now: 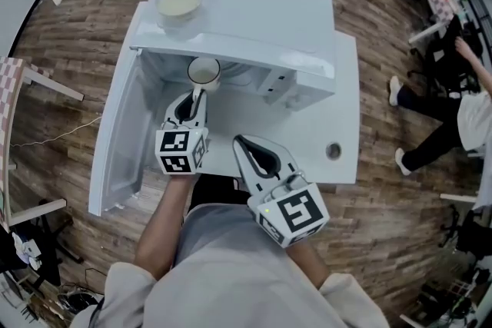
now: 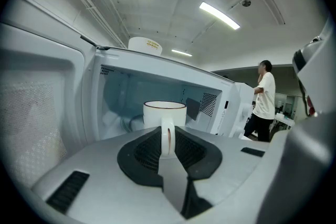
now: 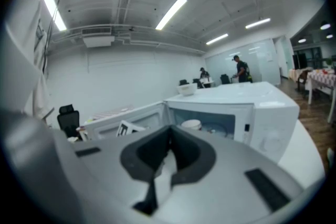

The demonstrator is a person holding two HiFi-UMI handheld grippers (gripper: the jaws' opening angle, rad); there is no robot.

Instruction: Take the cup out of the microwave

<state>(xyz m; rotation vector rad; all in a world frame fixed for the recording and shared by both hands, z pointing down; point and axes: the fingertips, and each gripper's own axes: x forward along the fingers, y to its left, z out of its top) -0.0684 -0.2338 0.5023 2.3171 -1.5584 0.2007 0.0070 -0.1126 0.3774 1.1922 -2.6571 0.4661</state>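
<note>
The white microwave (image 1: 254,19) stands along the far side of the white tabletop (image 1: 344,100). Its door (image 1: 115,142) is swung wide open, hanging out past the tabletop's left edge. A pale bowl (image 1: 179,1) sits on the microwave's top, at its far left corner.

The cup (image 1: 204,71), white with a thin dark rim, is upright at the mouth of the open cavity, towards its left side, with its handle turned outward to the person. The left gripper (image 1: 198,92) reaches in from the front. In the left gripper view its jaws are clenched on the handle (image 2: 167,139), one on each side, with the cup's body just beyond their tips. Whether the cup rests on the cavity floor or is lifted off it cannot be told.

The right gripper (image 1: 238,140) hangs over the tabletop's near edge, well apart from the cup. Its jaws are pressed together with nothing between them.

Beyond the tabletop's right edge, a person (image 1: 461,111) is on the wooden floor (image 1: 92,4).
</note>
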